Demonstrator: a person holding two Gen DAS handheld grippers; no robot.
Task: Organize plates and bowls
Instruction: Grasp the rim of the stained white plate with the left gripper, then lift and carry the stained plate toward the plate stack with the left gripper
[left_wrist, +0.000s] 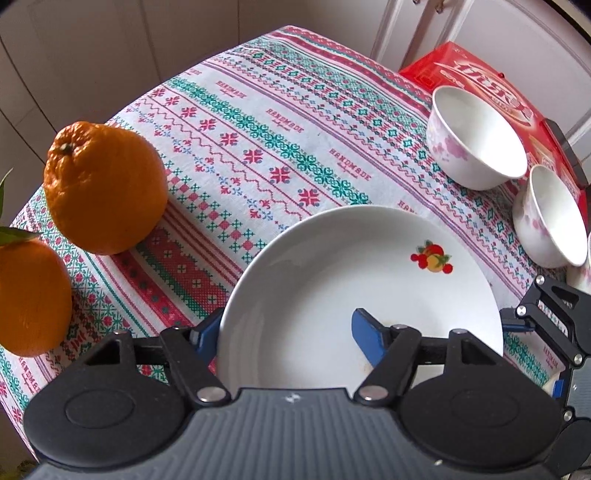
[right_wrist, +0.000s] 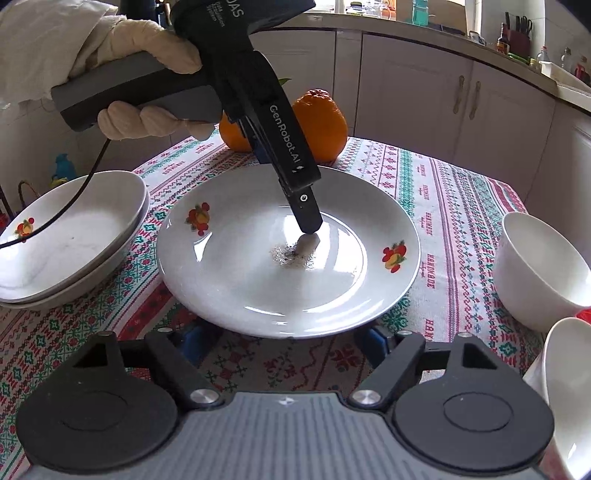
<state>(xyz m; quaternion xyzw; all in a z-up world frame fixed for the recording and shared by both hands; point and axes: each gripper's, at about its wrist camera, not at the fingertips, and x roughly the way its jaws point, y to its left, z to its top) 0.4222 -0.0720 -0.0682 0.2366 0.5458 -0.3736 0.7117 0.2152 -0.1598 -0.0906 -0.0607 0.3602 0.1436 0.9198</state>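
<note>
A: Status of the left tongs (left_wrist: 291, 332)?

B: Set wide. One blue pad sits outside the rim of the plate (right_wrist: 288, 254), the other (left_wrist: 367, 334) over the plate's inside. Rim lies between the pads; no squeeze that I can see. In the right wrist view the upper finger (right_wrist: 308, 214) points down into the plate centre, tip right at the surface, contact or not I can't tell.

A: Right tongs (right_wrist: 284, 341)?

B: Also wide, holding nothing. Pads low at the plate's near edge, one each side, not touching it as far as I can see.

A: Step in hand?

B: Judgement: pick-up of the single plate, approx. at grasp stage. Next move calls for closing the left tongs on the rim, lifting level, then carrying over to the stacked plates (right_wrist: 70, 236) at the left of the worktop (right_wrist: 443, 206). Needs clearance over the stack's rim before lowering.

A: Contents?

B: Plate: a small dark speck patch at centre, otherwise nothing. Stack: top plate holds nothing. Bowl (left_wrist: 476, 138) and second bowl (left_wrist: 550, 216): both upright, nothing inside, close together beside a red box (left_wrist: 480, 79).

A: Other items?

B: Two oranges (left_wrist: 105, 188), well apart from the bowls, beyond the plate.
</note>
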